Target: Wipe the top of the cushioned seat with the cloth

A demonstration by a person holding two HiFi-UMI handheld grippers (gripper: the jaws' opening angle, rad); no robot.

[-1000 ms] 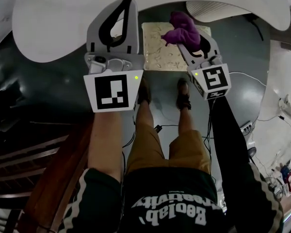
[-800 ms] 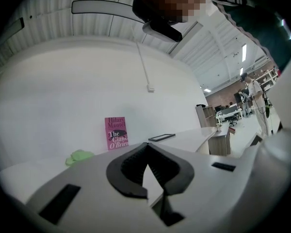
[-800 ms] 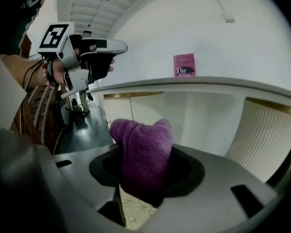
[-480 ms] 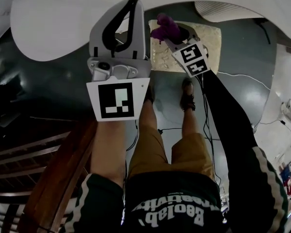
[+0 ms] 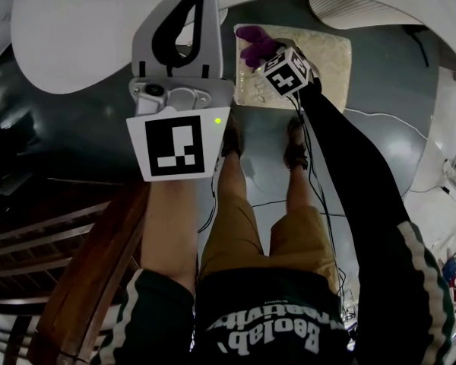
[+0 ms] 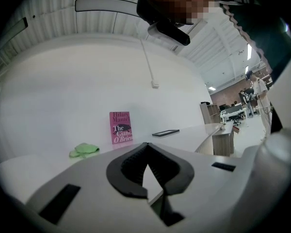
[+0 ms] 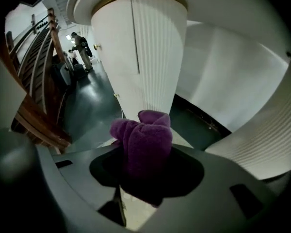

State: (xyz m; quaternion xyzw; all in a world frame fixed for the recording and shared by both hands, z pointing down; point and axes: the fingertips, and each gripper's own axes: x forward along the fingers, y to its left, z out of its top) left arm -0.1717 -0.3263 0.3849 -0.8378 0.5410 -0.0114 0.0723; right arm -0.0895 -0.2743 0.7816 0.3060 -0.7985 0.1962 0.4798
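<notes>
The right gripper (image 7: 146, 171) is clenched on a bunched purple terry cloth (image 7: 144, 142). It holds the cloth down over the far left corner of the cream, square, patterned cushioned seat (image 5: 323, 59). The seat lies low on the dark floor, just beyond the person's feet. Whether the cloth actually presses on the fabric cannot be told. The left gripper (image 6: 146, 171) is raised nearer the person, its jaws closed together on nothing, pointing across a white curved counter (image 6: 194, 140). The likeliest trouble, as I judge it, comes from the cloth being a tight wad. Only a small patch of it would meet the seat, so strokes could leave the right and near parts unwiped. Dragging might also tug the wad out of the jaws. It could equally shove a light seat across the smooth floor, since nothing steadies it. No container shows in any view, so there are no contents to report.
</notes>
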